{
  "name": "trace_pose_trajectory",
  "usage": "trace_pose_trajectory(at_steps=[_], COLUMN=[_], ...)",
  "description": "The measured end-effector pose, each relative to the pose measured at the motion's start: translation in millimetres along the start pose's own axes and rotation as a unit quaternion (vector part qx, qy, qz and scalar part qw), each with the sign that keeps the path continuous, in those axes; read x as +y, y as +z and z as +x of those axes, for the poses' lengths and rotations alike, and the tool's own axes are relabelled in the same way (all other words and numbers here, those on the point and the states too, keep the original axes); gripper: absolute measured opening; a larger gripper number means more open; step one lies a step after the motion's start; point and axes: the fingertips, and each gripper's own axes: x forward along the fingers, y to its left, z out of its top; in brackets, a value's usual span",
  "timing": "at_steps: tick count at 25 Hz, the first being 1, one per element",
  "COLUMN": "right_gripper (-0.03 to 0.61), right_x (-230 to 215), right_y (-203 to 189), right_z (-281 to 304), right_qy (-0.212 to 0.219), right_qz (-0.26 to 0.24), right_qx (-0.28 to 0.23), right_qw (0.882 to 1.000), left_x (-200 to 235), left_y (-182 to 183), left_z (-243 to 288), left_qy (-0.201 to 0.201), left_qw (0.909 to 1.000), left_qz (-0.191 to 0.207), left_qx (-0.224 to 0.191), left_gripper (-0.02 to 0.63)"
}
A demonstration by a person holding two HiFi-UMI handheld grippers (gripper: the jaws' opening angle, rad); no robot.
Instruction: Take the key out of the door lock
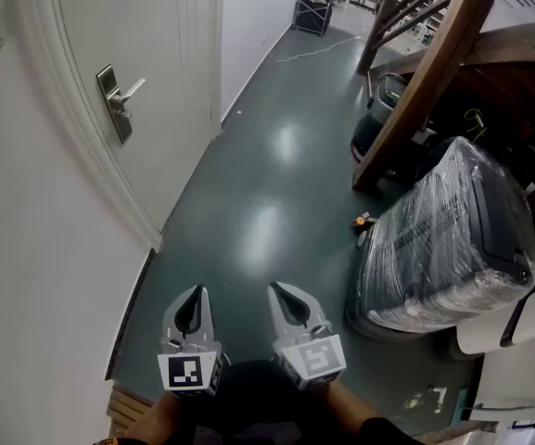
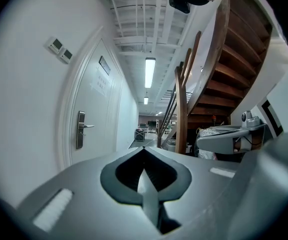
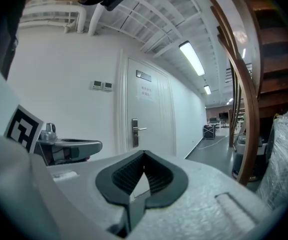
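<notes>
A white door stands in the left wall, with a metal lock plate and lever handle. The same lock plate shows in the left gripper view, and the lock plate also in the right gripper view. A key is too small to make out at this distance. My left gripper and right gripper are both held low near the person's body, well short of the door. Both have their jaws closed together with nothing between them.
A wooden staircase rises on the right. Below it stands a bulky object wrapped in plastic film. The dark green floor runs down a corridor with a cart at the far end. Wall control panels hang left of the door.
</notes>
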Motion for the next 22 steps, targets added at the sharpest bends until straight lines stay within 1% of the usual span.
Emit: trace_pose_trajectory(at_steps=[5, 7, 9, 11, 12, 14, 19, 22], right_gripper=[-0.009, -0.009, -0.009, -0.009, -0.009, -0.009, -0.009, -0.009], right_x=[1, 3, 8, 12, 13, 16, 27, 38], right_y=[-3, -3, 3, 17, 17, 6, 3, -2], right_z=[16, 25, 35, 44, 46, 48, 60, 68], right_qy=[-0.025, -0.035, -0.041, -0.044, -0.046, -0.043, -0.041, -0.026], right_qz=[-0.001, -0.001, 0.011, 0.016, 0.012, 0.003, -0.002, -0.006], right_qx=[0.0, 0.009, 0.019, 0.011, 0.008, 0.012, 0.014, 0.017], right_qw=[1.0, 0.999, 0.999, 0.999, 0.999, 0.999, 0.999, 0.999], left_x=[18, 27, 34, 38, 40, 45, 59, 73], left_y=[2, 1, 2, 3, 3, 2, 3, -2], left_z=[6, 8, 10, 11, 11, 9, 4, 3], left_qy=[-0.003, -0.001, -0.003, -0.006, -0.006, -0.007, -0.01, -0.001], left_qw=[1.0, 1.0, 1.0, 1.0, 1.0, 0.9999, 0.9998, 0.9998], left_qz=[0.002, 0.0, -0.001, -0.003, -0.005, -0.008, -0.019, -0.021], left_qx=[0.001, 0.005, 0.004, -0.002, 0.0, 0.006, -0.002, -0.006], left_gripper=[0.017, 0.017, 0.017, 0.017, 0.018, 0.018, 0.017, 0.017])
